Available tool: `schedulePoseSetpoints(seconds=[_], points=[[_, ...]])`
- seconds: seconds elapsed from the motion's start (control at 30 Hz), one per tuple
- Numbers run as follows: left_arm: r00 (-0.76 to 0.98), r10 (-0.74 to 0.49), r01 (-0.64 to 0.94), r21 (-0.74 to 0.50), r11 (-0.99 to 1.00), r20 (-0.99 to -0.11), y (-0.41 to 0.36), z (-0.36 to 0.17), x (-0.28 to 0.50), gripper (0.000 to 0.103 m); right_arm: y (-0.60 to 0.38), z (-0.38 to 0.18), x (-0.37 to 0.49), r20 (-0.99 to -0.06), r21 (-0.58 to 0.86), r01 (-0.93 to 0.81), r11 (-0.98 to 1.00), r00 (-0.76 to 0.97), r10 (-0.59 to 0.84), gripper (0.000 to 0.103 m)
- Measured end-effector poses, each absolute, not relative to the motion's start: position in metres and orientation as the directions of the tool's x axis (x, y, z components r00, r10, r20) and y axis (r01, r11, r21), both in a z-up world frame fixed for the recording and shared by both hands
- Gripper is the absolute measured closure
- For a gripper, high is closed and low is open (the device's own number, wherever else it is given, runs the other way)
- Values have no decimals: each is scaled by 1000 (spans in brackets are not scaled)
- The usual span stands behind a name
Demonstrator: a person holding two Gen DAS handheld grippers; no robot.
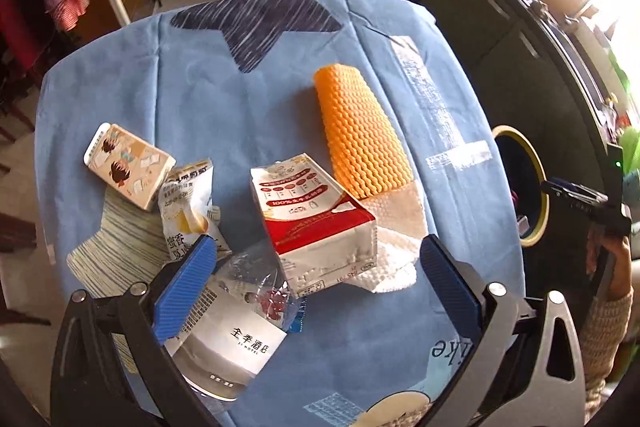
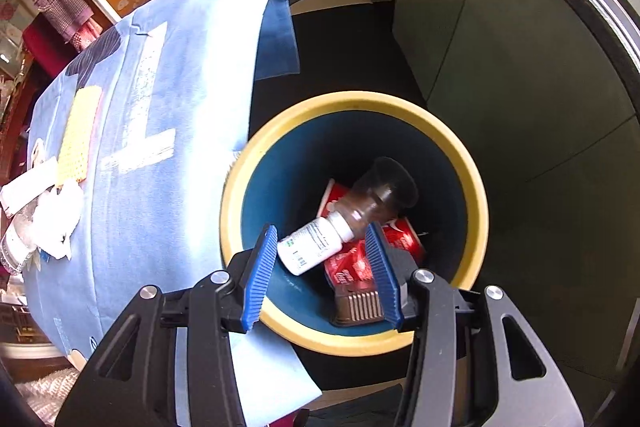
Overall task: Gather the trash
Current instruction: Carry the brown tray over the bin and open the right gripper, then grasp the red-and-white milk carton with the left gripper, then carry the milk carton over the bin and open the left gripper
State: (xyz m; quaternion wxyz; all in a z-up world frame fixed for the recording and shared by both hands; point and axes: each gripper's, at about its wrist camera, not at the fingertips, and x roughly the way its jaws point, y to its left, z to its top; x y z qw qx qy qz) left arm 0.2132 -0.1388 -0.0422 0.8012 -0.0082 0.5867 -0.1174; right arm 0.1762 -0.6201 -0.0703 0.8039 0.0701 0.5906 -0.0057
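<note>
In the left wrist view my left gripper (image 1: 316, 259) is open above the blue tablecloth (image 1: 248, 115), its jaws on either side of a red and white milk carton (image 1: 316, 223) and a crumpled white paper towel (image 1: 396, 247). A clear plastic bottle with a white label (image 1: 236, 335) lies by the left fingertip (image 1: 188, 287). A snack wrapper (image 1: 188, 207) and a small cartoon carton (image 1: 128, 165) lie to the left. In the right wrist view my right gripper (image 2: 324, 251) is open over the yellow-rimmed bin (image 2: 476, 203), empty. Inside lie a white pill bottle (image 2: 316, 247), a dark cup (image 2: 384, 191) and red packaging (image 2: 348, 267).
An orange knitted cloth (image 1: 360, 131) lies on the table beyond the carton. The bin (image 1: 532, 187) stands off the table's right edge. Dark green cabinets (image 2: 500, 47) stand behind the bin. The right hand with its gripper (image 1: 588, 203) shows at the far right.
</note>
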Motion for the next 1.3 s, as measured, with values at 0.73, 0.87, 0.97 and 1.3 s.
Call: schedulePoseSetpoints(seconds=[0.73,0.87,0.97,1.3], points=[[281,-157,210,-99,973,-947,-134,-50,217,49,-627,-94,171,-951,152,78,985,283,124,56],[299,-167,249,-92,964,-940,-132,-40,214,49,-628,-93,169,-950,153,83,985,286,123,56],[325,-186,283,-92,955,-927,-135,-27,211,50,-630,-88,167,-948,152,89,984,295,119,56],[337,-237,387,-95,917,-911,-164,1,208,52,-630,-82,160,-944,155,83,984,306,123,55]])
